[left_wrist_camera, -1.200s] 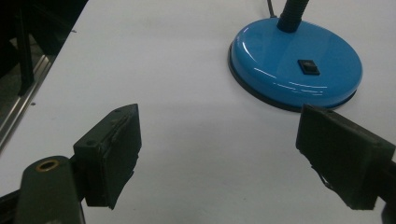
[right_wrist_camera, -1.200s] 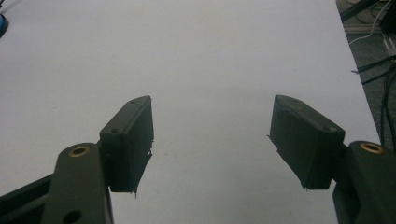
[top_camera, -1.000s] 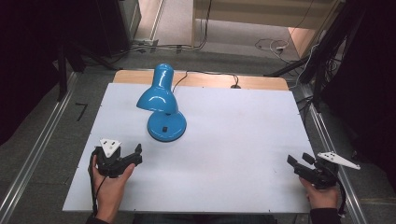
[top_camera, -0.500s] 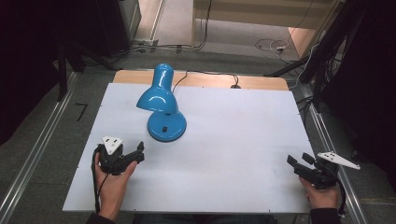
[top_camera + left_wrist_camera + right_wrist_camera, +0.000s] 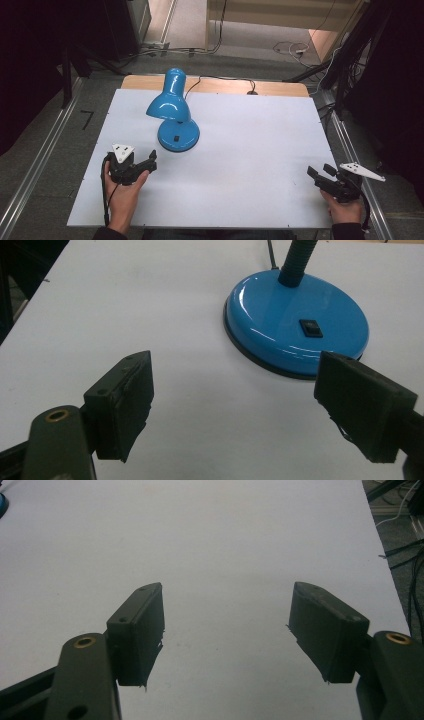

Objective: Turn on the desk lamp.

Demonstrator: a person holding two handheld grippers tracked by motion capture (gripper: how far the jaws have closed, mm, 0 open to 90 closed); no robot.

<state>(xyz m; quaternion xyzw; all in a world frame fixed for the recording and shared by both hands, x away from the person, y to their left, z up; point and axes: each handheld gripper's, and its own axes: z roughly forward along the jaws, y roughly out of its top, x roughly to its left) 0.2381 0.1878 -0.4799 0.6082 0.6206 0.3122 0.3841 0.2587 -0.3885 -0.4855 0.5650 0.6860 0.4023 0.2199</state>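
Observation:
A blue desk lamp stands left of centre on the white table top, its shade bent forward over its round base. A black rocker switch sits on the base. My left gripper rests near the front left of the table, open, just short of the lamp's base, which lies ahead and to the right in the left gripper view. My right gripper is open at the front right edge, with bare table between its jaws.
The lamp's black cord runs off the far wooden edge. Metal rails border the table on both sides. Cables lie on the floor beyond. Dark stands rise at the far right.
My left gripper has slid slightly to the right, closer to the lamp's base. The right gripper has stayed in place.

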